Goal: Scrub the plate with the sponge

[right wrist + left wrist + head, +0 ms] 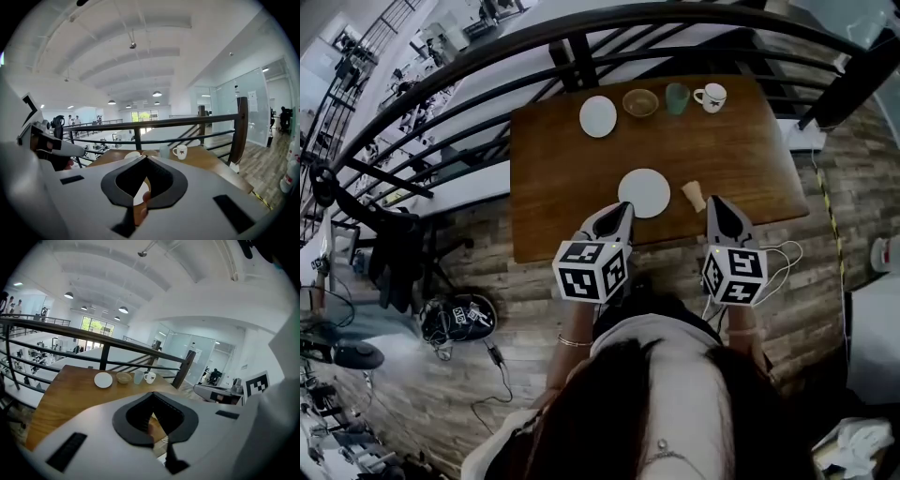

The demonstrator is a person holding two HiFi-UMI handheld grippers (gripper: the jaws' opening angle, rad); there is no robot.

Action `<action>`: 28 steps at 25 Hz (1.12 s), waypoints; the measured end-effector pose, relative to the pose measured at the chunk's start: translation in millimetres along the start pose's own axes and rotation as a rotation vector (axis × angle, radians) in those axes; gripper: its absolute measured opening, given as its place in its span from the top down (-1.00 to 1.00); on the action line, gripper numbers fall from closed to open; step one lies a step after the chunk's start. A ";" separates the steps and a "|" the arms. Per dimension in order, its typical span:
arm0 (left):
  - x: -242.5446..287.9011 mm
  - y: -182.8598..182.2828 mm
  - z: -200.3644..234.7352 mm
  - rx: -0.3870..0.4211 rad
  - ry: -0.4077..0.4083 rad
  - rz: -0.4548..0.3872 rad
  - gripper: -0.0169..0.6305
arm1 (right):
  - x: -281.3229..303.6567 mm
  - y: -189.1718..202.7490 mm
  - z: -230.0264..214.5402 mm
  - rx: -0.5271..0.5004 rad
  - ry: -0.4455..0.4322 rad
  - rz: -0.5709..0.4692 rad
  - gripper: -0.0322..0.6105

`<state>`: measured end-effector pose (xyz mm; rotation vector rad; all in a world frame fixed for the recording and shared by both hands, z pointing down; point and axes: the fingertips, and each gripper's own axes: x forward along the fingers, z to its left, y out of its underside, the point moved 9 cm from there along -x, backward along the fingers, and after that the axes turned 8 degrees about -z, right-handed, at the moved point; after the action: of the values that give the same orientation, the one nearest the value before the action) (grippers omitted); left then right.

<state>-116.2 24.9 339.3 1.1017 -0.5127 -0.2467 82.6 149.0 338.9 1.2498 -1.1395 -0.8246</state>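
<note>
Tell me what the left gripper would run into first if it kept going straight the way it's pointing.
Most likely the near white plate: the left gripper aims at its near left edge, just ahead of the tips. Depth is unclear, so it might touch the table first.

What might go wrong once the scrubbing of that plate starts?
Two things, I'd guess. The plate lies loose on the smooth table, so unless the left tongs steady it, scrubbing may slide it toward the near edge. And the sponge is small while the right tongs are shut; coming in without opening first, they might just knock it away.
</note>
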 end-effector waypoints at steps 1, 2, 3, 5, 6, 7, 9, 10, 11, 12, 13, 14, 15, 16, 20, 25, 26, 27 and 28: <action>1.8 -0.6 3.2 0.002 0.006 0.004 0.91 | 3.2 0.6 1.3 0.004 0.005 0.003 0.79; 3.3 -0.8 6.2 0.005 0.013 0.008 0.91 | 6.1 1.4 2.7 0.007 0.009 0.006 0.79; 4.5 -0.9 8.8 0.007 0.020 0.012 0.91 | 8.6 2.2 4.0 0.008 0.015 0.010 0.79; 6.1 -1.9 13.7 0.008 0.036 0.020 0.91 | 12.9 2.9 6.5 0.008 0.033 0.018 0.79; 6.8 -2.6 16.3 0.007 0.043 0.023 0.91 | 14.9 3.1 7.5 0.006 0.044 0.023 0.79; 7.6 -3.2 18.9 0.006 0.047 0.026 0.91 | 17.1 3.5 8.3 0.002 0.053 0.030 0.79; 9.5 -3.2 23.6 0.002 0.050 0.033 0.91 | 20.6 5.7 8.4 -0.010 0.070 0.049 0.79; 10.4 -2.9 25.3 -0.001 0.051 0.037 0.91 | 21.9 7.4 7.4 -0.013 0.077 0.060 0.79; 11.3 -2.4 26.6 -0.006 0.052 0.040 0.91 | 23.0 9.2 5.8 -0.013 0.084 0.072 0.79; 12.1 -2.0 27.5 -0.011 0.054 0.042 0.91 | 24.3 11.2 3.9 -0.010 0.089 0.084 0.79; 13.1 -1.7 28.2 -0.016 0.056 0.044 0.91 | 25.7 12.9 1.7 -0.005 0.093 0.095 0.79; 14.3 -1.5 29.0 -0.020 0.058 0.046 0.91 | 27.5 14.5 -0.3 -0.002 0.094 0.105 0.79; 15.9 -1.5 29.8 -0.024 0.057 0.048 0.91 | 29.7 15.8 -2.3 0.000 0.093 0.114 0.79; 18.1 -1.6 30.6 -0.028 0.056 0.050 0.91 | 32.5 17.0 -4.4 -0.002 0.090 0.122 0.79; 27.8 -1.9 34.9 -0.045 0.044 0.057 0.91 | 47.0 23.0 -12.8 -0.004 0.076 0.153 0.79; 42.3 -5.4 35.5 -0.055 0.025 0.065 0.91 | 63.1 33.4 -23.6 -0.005 0.045 0.206 0.78; 45.8 -5.9 36.5 -0.058 0.021 0.067 0.91 | 67.3 36.3 -25.1 -0.006 0.034 0.219 0.78; 49.2 -6.0 38.0 -0.061 0.016 0.068 0.91 | 71.8 39.3 -26.1 -0.004 0.022 0.233 0.78; 52.4 -6.1 39.5 -0.065 0.012 0.068 0.91 | 76.4 42.3 -27.1 -0.002 0.010 0.246 0.78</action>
<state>-91.1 -31.6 361.9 1.0203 -0.5275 -0.1955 124.6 92.1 396.9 1.0847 -1.2547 -0.6335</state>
